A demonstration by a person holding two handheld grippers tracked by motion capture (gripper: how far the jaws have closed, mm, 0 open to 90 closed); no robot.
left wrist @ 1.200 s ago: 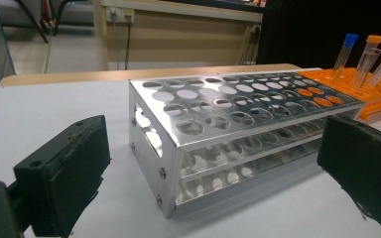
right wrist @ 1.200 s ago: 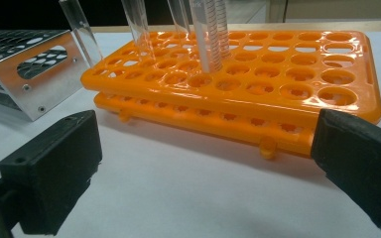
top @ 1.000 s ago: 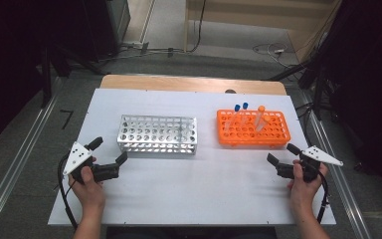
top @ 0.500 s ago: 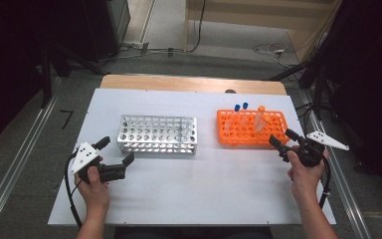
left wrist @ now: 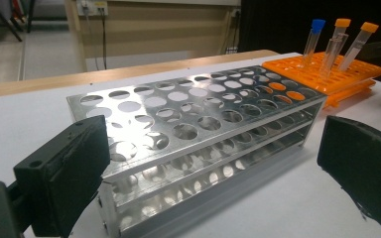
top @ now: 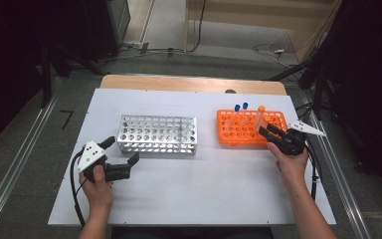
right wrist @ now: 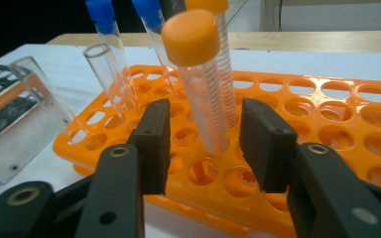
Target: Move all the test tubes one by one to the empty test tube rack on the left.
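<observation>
Right tool (right wrist: 203, 148), jaws apart, straddles orange-capped tube (right wrist: 203, 84) in orange rack (right wrist: 347, 124), lined up to grasp. Left tool (left wrist: 208, 168) released before metal rack (left wrist: 198, 134), lower-left tabletop (top: 204, 189).

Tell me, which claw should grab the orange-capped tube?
The right claw: its open jaws already stand either side of the orange-capped tube in the orange rack. The left claw sits by the metal rack.

Your white table (top: 189, 194) carries a silver rack (top: 157, 134) left of centre and an orange rack (top: 251, 127) toward its right edge.
</observation>
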